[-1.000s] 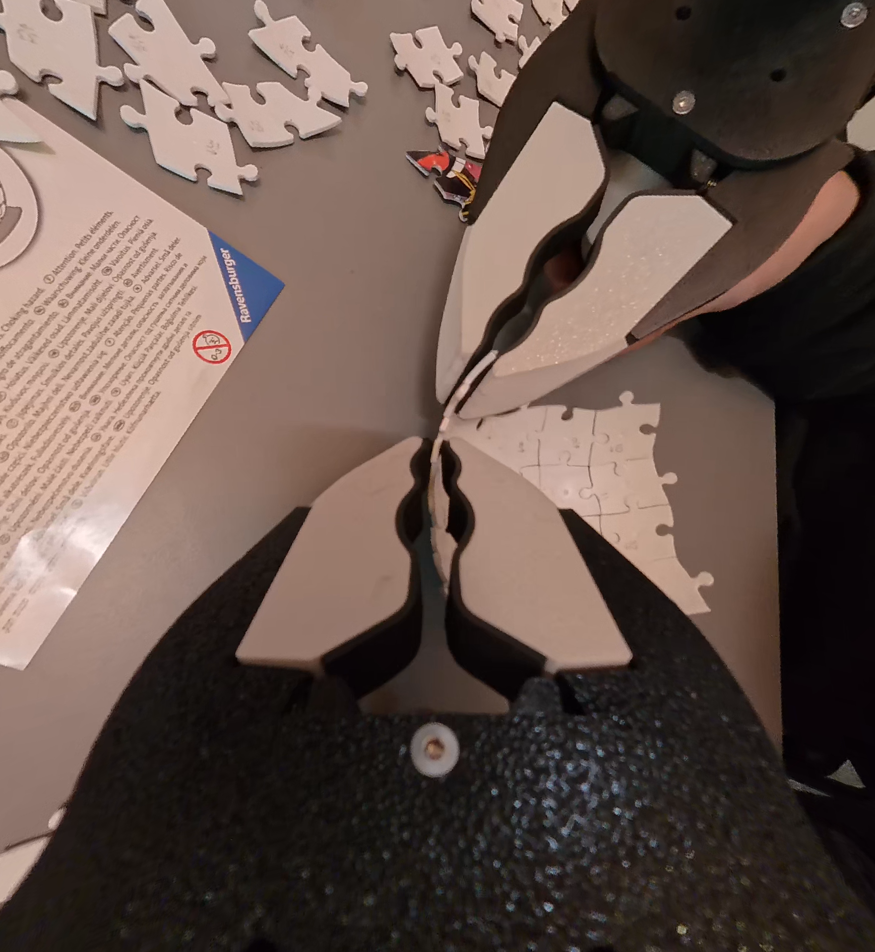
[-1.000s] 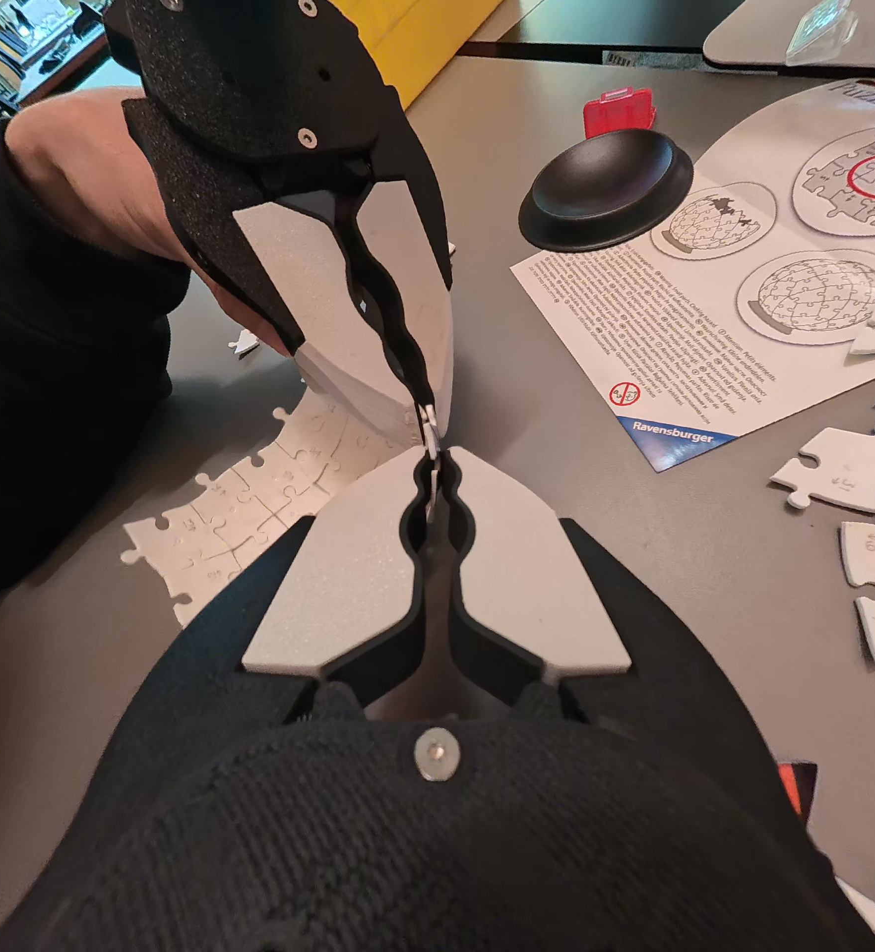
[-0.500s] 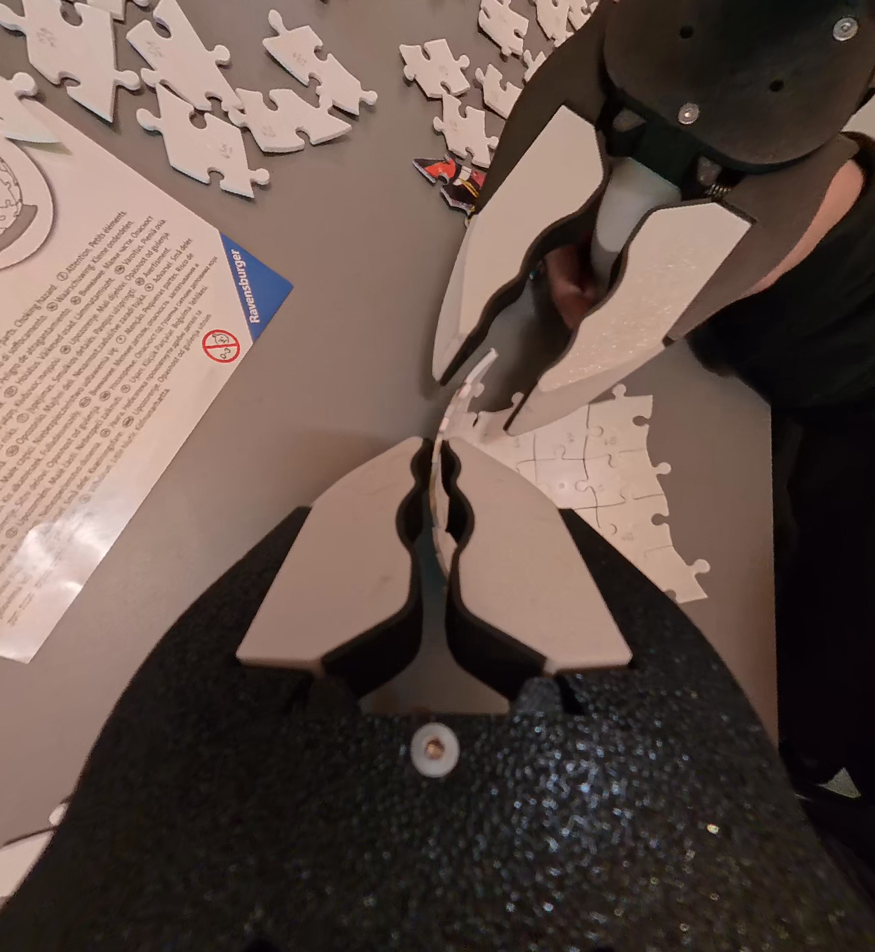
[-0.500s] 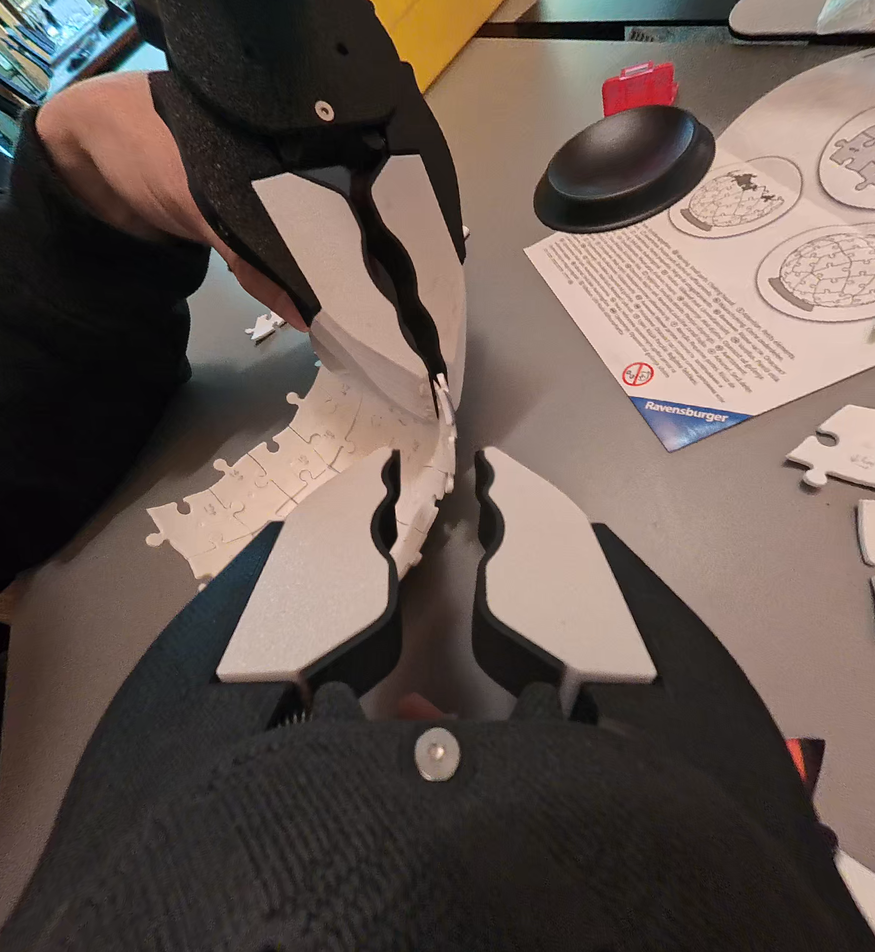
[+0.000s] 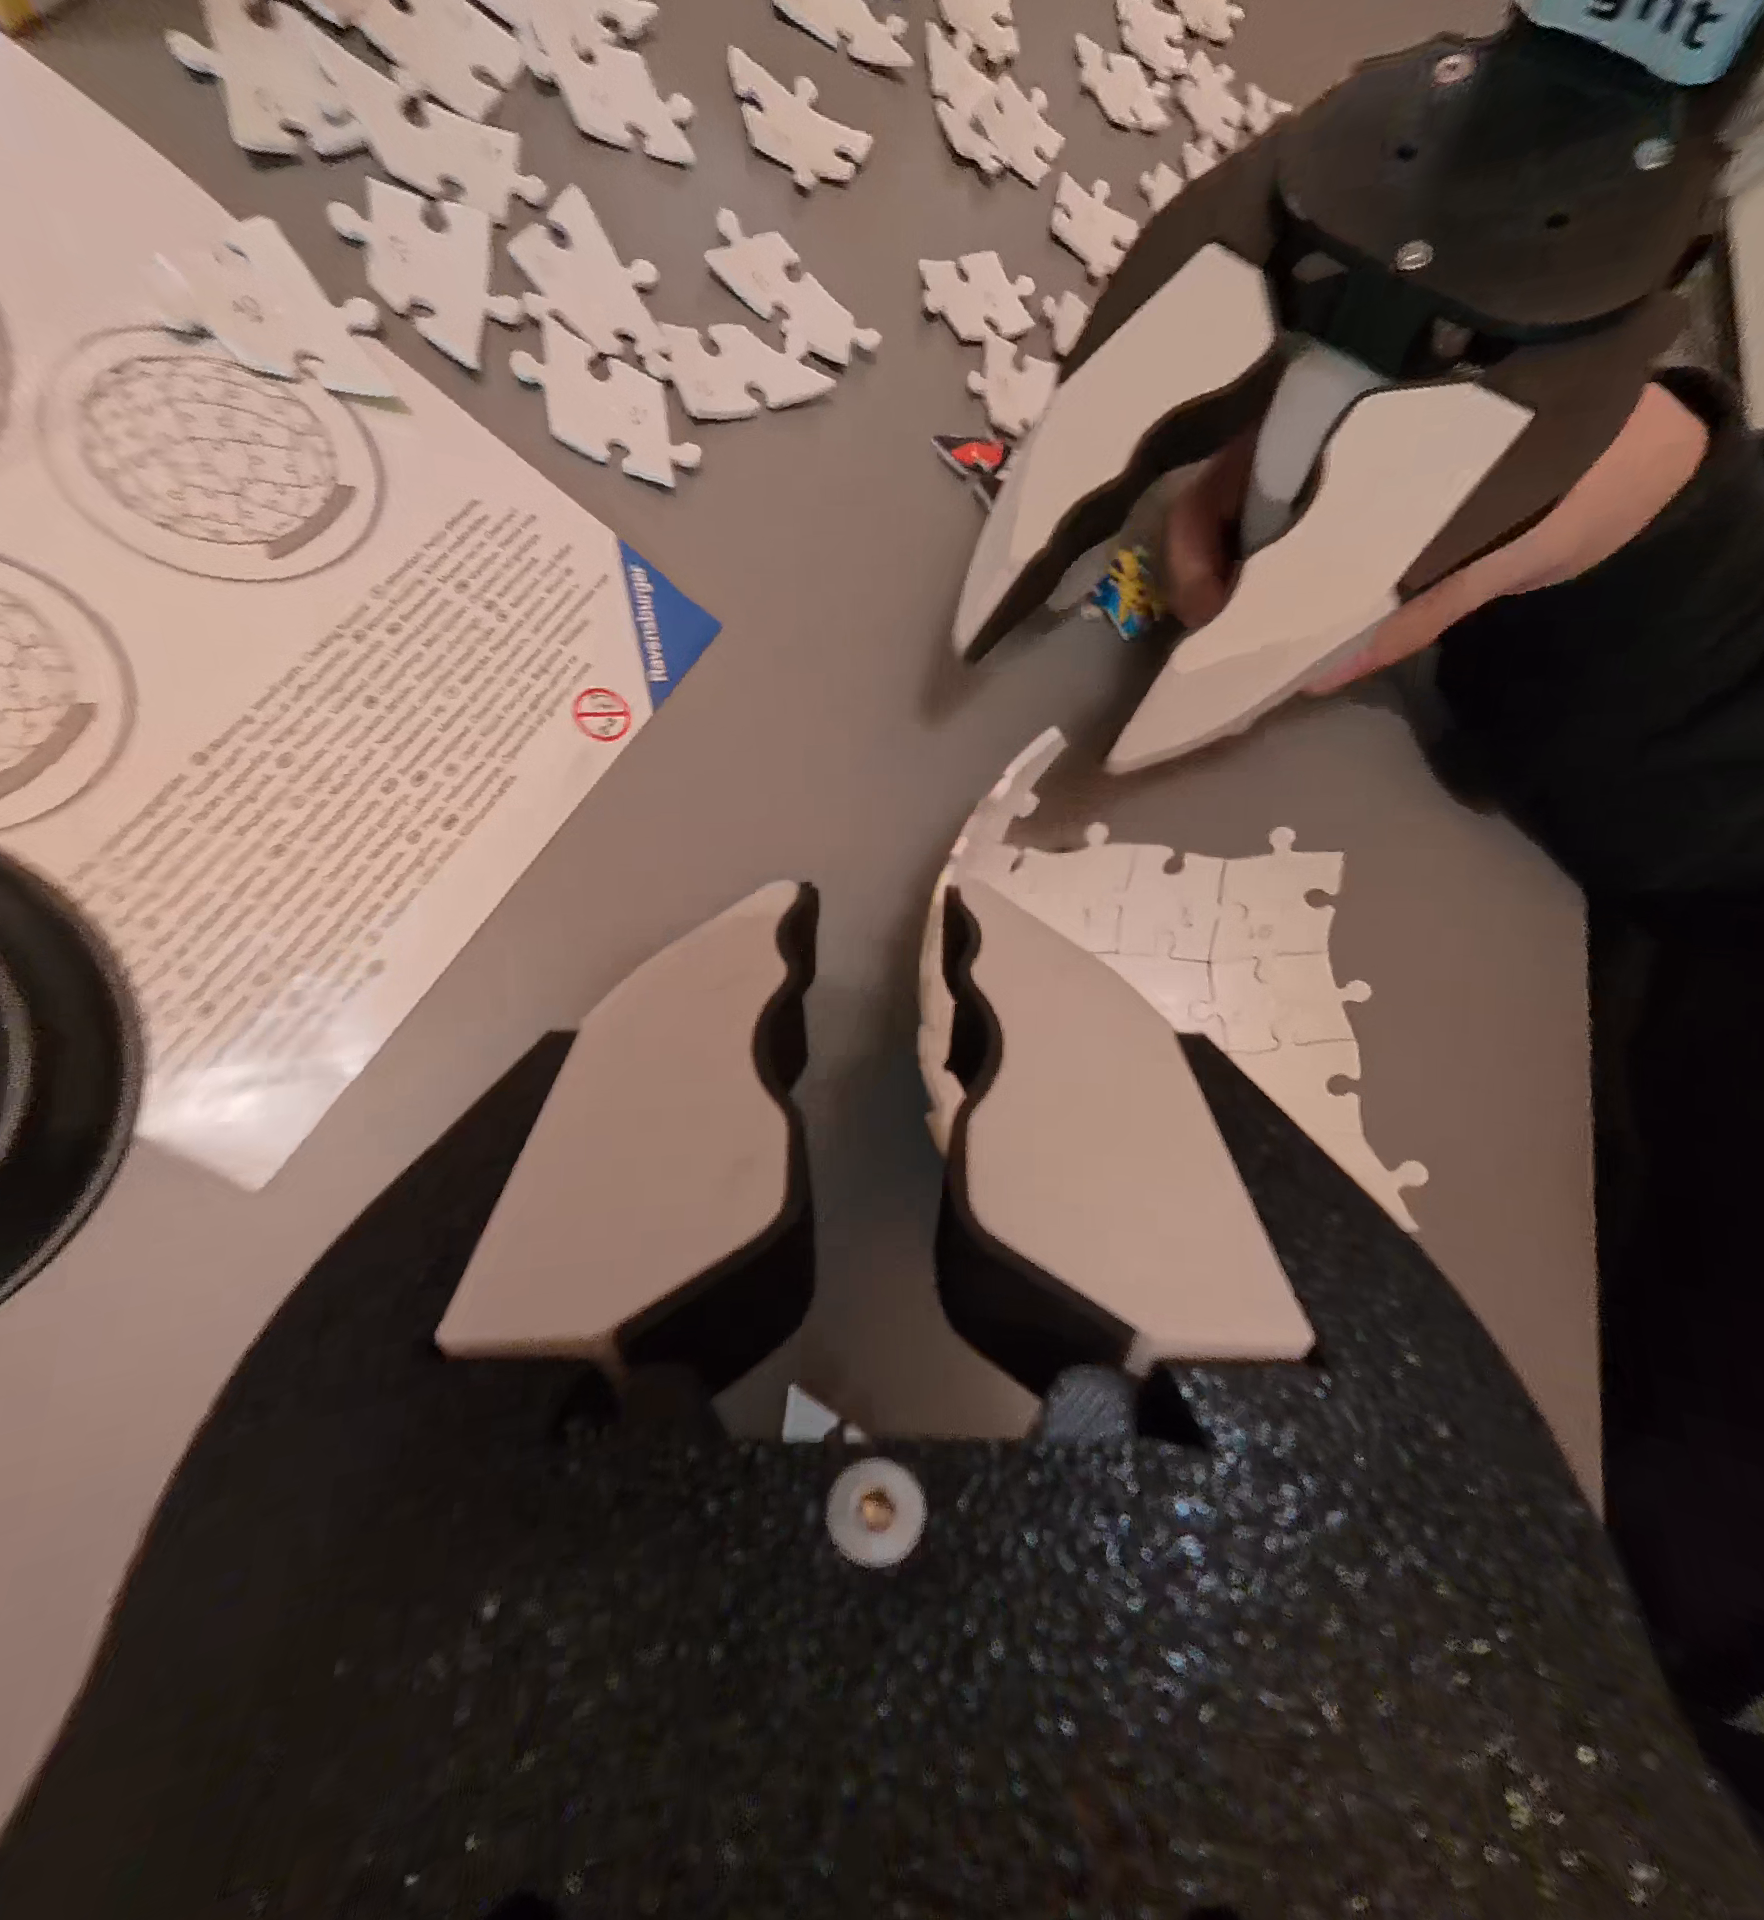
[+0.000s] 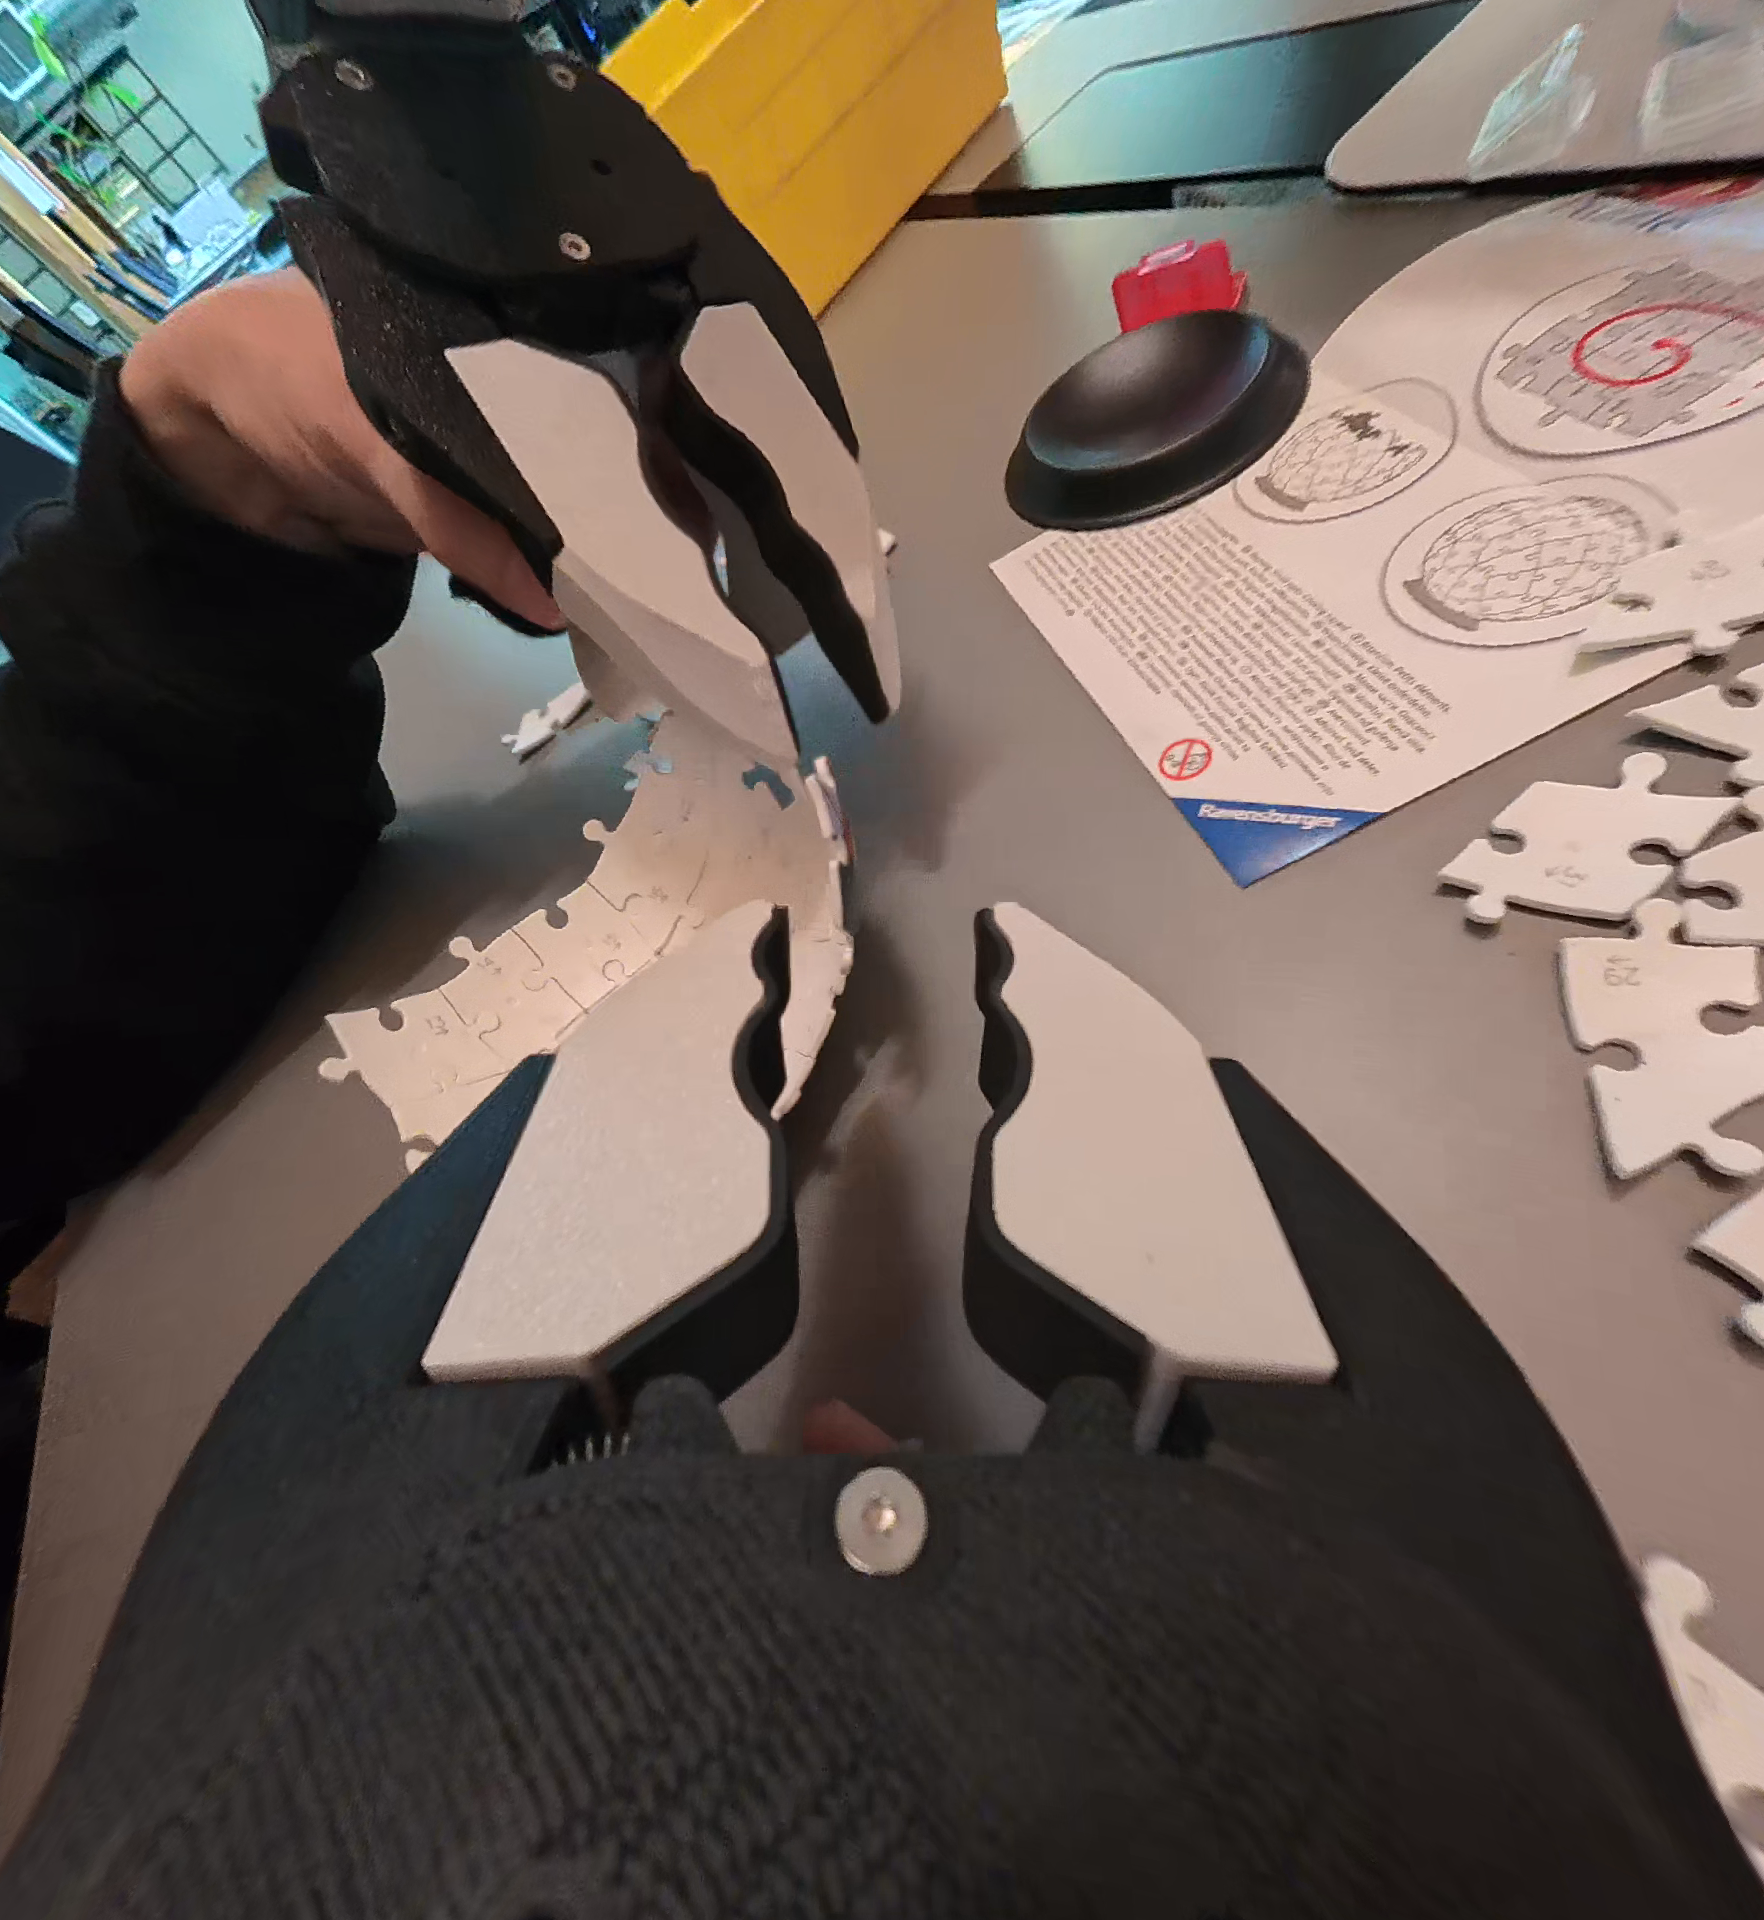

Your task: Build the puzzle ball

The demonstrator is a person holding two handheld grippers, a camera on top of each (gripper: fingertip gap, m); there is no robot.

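— How did the left claw (image 5: pixel 878 904) stand?

— Its two white, wavy-edged fingers were parted with a narrow gap, and nothing sat between them. It hung above the grey tabletop (image 5: pixel 816 644). Its right-hand finger (image 5: pixel 1075 1122) covered the near edge of the curved white sheet of joined puzzle pieces (image 5: pixel 1210 935).

— And the right claw (image 6: pixel 878 914)?

— Spread wider, and likewise empty. Its left-hand finger (image 6: pixel 639 1143) overlapped the end of the same curved sheet (image 6: pixel 649 904); whether it touched could not be told. In the left wrist view that claw (image 5: pixel 1039 707) hovered just beyond the sheet's raised far tip, tips pointing down at the tabletop, a hand in a black sleeve (image 5: pixel 1636 623) behind it.

— Where did the sheet lie?

— On the tabletop between the two claws, bowed like a section of a shell, its blank side up and one end curling off the surface. In the right wrist view the left claw (image 6: pixel 836 738) hung slightly parted just above that curled end.

— What lay further out?

— A white printed instruction sheet with a blue corner (image 5: pixel 338 727), a round black plastic stand (image 6: pixel 1158 416) at its edge, a small red object (image 6: pixel 1174 281) behind the stand, and many loose white puzzle pieces (image 5: pixel 587 301) scattered beyond. A yellow box (image 6: pixel 816 114) stood at the far side.
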